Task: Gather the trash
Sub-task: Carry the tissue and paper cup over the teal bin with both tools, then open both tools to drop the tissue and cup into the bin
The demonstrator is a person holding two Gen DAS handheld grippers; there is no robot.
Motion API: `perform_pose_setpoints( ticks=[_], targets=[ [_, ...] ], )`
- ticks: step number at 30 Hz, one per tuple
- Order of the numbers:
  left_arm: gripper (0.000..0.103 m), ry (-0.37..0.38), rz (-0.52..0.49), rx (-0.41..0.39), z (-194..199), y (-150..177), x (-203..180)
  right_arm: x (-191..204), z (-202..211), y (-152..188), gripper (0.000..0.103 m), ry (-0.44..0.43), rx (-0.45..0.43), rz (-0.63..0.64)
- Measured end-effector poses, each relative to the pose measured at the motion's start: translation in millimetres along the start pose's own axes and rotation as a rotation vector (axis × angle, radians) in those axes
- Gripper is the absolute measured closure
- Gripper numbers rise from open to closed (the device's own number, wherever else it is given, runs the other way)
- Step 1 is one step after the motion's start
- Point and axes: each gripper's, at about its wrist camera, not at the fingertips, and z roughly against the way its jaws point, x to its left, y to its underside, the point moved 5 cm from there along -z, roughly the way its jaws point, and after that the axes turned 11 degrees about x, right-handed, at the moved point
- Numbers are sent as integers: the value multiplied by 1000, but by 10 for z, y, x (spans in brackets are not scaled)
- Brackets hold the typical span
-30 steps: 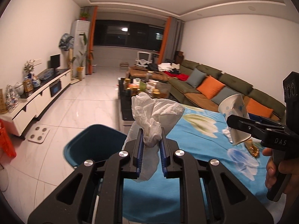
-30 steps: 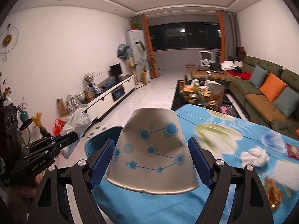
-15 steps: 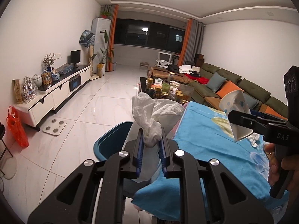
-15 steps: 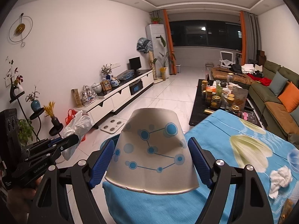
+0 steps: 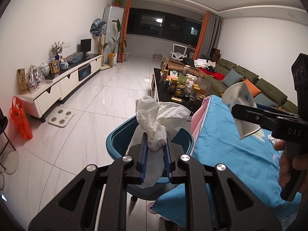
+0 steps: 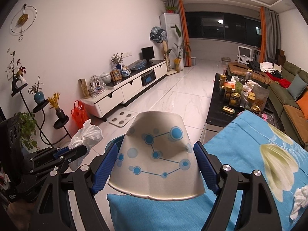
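White tissue wad (image 5: pixel 156 127) pinched in left jaws, one paper cup (image 6: pixel 157 154) clamped in right jaws, one teal bin (image 5: pixel 123 134) below

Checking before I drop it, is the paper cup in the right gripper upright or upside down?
Upside down: the paper cup shows its wide rim nearest the camera, narrow base pointing away.

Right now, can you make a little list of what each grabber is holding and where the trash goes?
left gripper: shut on crumpled tissue
right gripper: shut on paper cup, upside down
bin: teal tub on the floor beside the table edge
table: blue flowered cloth
left behind: another tissue wad on the cloth
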Motion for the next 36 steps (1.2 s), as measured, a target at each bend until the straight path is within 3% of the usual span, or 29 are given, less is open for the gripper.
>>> perform_pose_setpoints(
  ticks=[12,36],
  targets=[
    [87,4,31,72,-680,-96,-47,23,-682,-142,25,-14,124,18],
    [82,-40,54,238,-2216,-151,32,60,-1619,-213,24,13,362,85]
  ],
)
